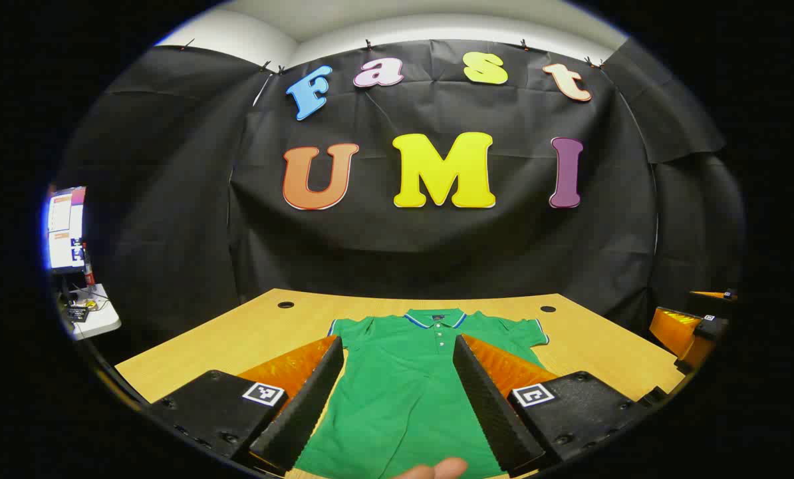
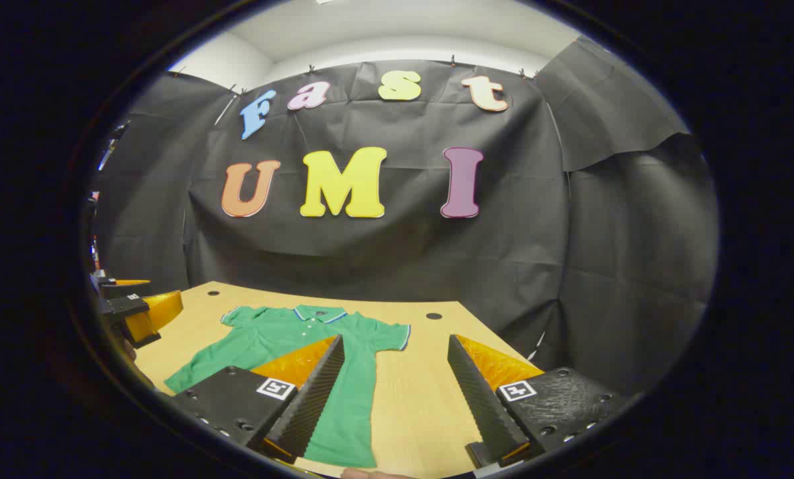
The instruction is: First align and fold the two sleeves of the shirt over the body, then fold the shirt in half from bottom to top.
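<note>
The green polo shirt (image 1: pixel 403 386) lies flat on the wooden desk (image 1: pixel 610 352), face up, collar (image 1: pixel 435 318) toward the far edge w/ the black cloth wall (image 1: pixel 437 253) behind, hem toward the near edge; both short sleeves are spread out to the sides, not folded over the body yet. In the right gripper view the shirt (image 2: pixel 270 342) sits more to the left part of the desk (image 2: pixel 417 399), its right sleeve (image 2: pixel 390 334) flat on bare wood. The left gripper (image 1: pixel 400 399) hangs above the shirt body near the near edge, fingers wide apart, nothing between them, approx. centred on the button line. The right gripper (image 2: pixel 390 402) is also wide open and holds nothing; its one finger is over the shirt side, the other over bare desk. Two dark round holes (image 1: pixel 548 309) are in the desk near the far corners. A fingertip (image 1: pixel 437 470) shows at the bottom of the left gripper view.
</note>
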The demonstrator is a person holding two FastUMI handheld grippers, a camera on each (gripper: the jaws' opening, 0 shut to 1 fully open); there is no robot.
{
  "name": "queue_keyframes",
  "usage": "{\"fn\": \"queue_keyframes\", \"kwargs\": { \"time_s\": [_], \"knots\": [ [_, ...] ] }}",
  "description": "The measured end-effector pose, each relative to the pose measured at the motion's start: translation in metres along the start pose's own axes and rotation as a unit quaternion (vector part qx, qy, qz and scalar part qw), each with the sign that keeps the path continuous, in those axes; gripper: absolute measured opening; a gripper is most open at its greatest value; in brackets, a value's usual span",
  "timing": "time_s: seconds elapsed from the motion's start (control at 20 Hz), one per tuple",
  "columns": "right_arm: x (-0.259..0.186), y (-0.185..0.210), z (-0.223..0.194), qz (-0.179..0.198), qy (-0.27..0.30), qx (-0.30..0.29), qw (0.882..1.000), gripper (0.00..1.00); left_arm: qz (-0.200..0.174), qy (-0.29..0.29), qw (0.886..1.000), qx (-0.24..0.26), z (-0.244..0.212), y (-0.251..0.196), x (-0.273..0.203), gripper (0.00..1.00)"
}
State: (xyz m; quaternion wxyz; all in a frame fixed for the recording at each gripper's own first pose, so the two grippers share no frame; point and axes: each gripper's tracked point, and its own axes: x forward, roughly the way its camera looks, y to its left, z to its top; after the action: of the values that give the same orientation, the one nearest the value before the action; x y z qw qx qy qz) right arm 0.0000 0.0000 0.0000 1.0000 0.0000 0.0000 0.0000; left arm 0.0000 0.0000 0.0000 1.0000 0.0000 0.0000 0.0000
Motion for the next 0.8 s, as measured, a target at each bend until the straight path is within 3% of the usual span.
{"fn": "queue_keyframes", "kwargs": {
  "time_s": [0.8],
  "knots": [
    [0.017,-0.004,-0.030,0.012,0.017,0.006,1.000,0.96,0.006,0.012,1.000,0.019,-0.012,-0.001,0.011,1.00]
  ]
}}
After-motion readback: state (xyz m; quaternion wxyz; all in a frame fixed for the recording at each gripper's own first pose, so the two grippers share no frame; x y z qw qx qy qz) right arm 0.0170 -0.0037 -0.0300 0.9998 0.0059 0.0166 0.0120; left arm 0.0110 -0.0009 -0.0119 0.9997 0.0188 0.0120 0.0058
